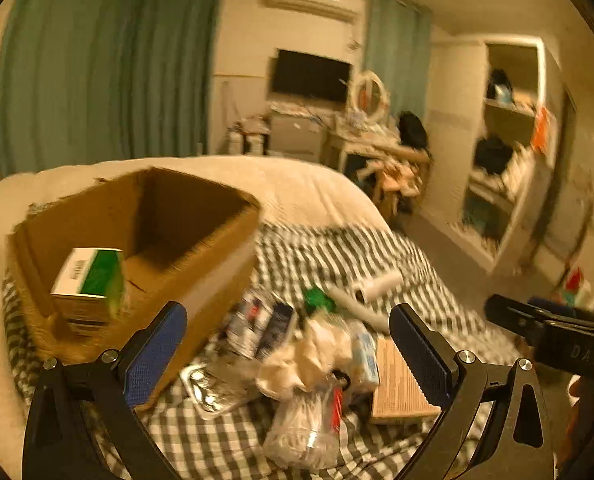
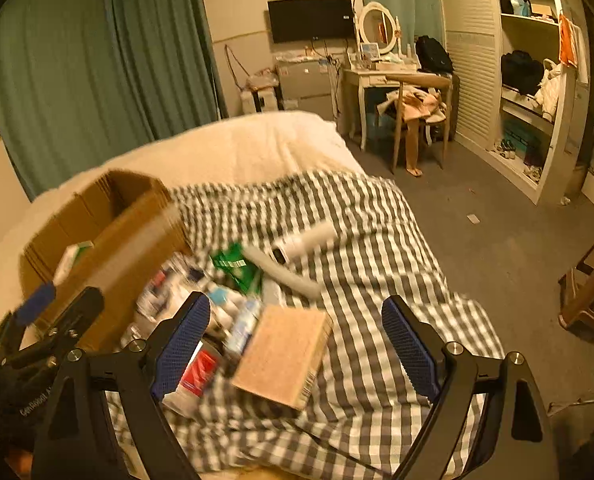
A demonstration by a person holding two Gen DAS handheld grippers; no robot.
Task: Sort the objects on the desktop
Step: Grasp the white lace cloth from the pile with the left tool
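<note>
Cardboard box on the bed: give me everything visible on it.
The brown corrugated cardboard box stands upright with its top open, rims rough and torn at the far edge. It sits on the checked grey-and-white blanket, left of the heap of small items. Inside, a green-and-white carton leans against its left wall; the rest of the floor looks bare. Neither gripper touches it. Motion blur hides finer detail.

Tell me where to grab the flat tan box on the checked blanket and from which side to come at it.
Grip the flat tan box across its thin edges, coming from above on its right side with the right gripper, jaws open. It lies flat; checked blanket is bare there, while clutter crowds its left.
</note>
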